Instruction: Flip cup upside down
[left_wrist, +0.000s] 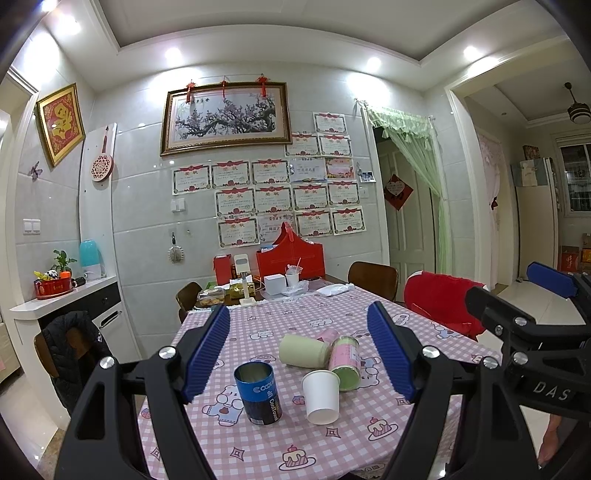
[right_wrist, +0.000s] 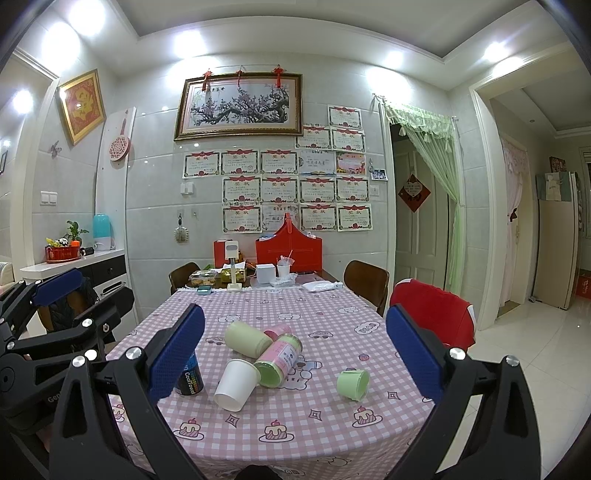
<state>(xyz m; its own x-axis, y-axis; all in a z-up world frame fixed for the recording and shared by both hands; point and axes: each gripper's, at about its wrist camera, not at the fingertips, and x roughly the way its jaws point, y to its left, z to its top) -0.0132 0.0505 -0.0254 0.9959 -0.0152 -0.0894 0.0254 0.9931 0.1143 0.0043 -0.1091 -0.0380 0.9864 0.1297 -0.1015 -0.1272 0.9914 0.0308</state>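
A white paper cup (left_wrist: 320, 396) stands on the pink checked tablecloth (left_wrist: 332, 443) with its wider end down; it also shows in the right wrist view (right_wrist: 236, 384). A small green cup (right_wrist: 354, 384) lies on its side to the right. My left gripper (left_wrist: 299, 350) is open and empty, held above the near part of the table, behind the cups. My right gripper (right_wrist: 295, 354) is open and empty, also above the near table edge. Each gripper shows at the edge of the other's view.
A blue can (left_wrist: 258, 393) stands open left of the white cup. A pale green tumbler (left_wrist: 303, 350) and a pink-and-green canister (left_wrist: 345, 363) lie on their sides behind it. Boxes and a red bag (left_wrist: 291, 258) crowd the far end. Chairs (left_wrist: 439, 301) flank the table.
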